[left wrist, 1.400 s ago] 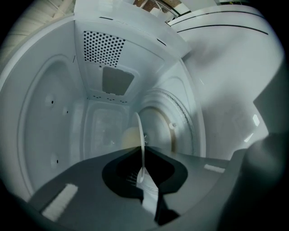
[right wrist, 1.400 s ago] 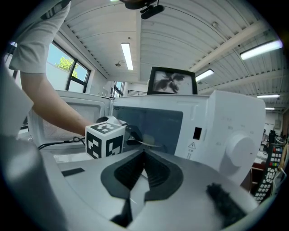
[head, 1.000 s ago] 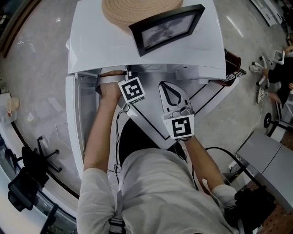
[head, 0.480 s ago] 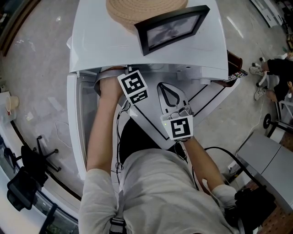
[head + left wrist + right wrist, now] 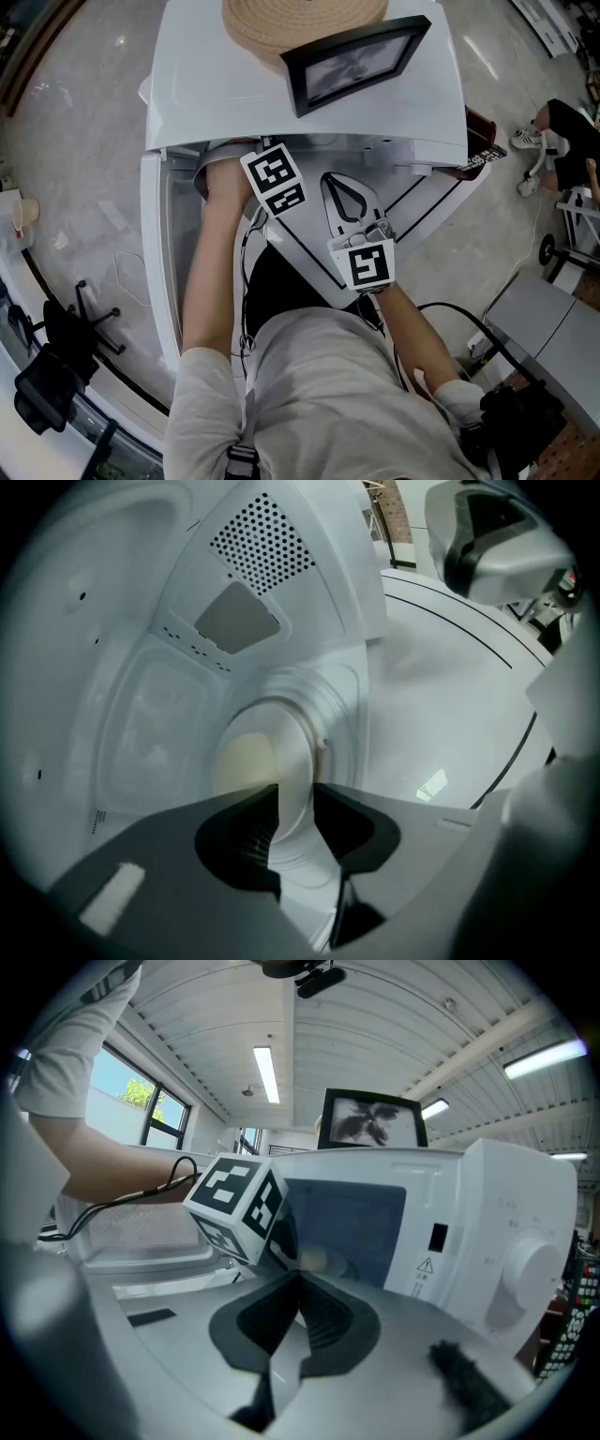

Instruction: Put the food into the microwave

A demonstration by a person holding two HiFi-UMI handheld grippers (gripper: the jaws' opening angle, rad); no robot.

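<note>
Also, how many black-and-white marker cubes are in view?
2. One black-and-white marker cube is on the left gripper, whose jaws, inside the white microwave, are opening with a white plate's rim between them; the other is on the right gripper, nearer the person. None seems hidden.

No legible words, brand names or numbers in any view. One sign only: a small warning triangle [image 5: 427, 1265] on the microwave's control panel [image 5: 511, 1241], at 4 o'clock from the door window [image 5: 347, 1232] in the right gripper view; faint print beneath it is too small to read. Two marker cubes [image 5: 274, 176] [image 5: 366, 263] carry black-and-white square code patterns, no letters.
</note>
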